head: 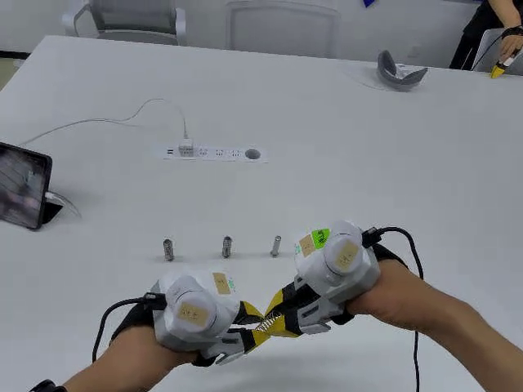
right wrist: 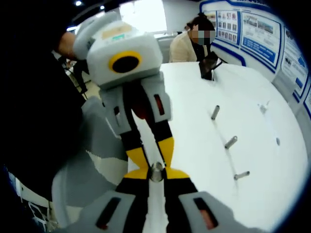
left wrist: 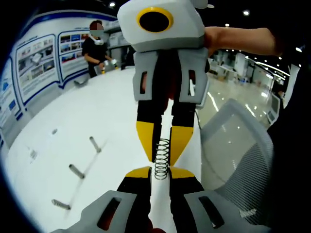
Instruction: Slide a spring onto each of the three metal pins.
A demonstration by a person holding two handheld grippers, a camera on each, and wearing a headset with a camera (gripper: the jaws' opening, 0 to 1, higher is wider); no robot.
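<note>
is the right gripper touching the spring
Touching. In the left gripper view the right gripper pinches the far coils of the spring between its yellow tips, with no gap; the left gripper clamps the near end.

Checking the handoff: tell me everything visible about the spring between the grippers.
The spring is a small, open-wound coil of bare silvery wire, straight and unbent. It bridges the two grippers above the white table: the left gripper's yellow-tipped fingers pinch one end, the right gripper's the other. Nothing else touches it.

Shiny metal wire spring (left wrist: 162, 158), dull grey metal pins (head: 276, 245), smooth matt white table (head: 368, 147)
</note>
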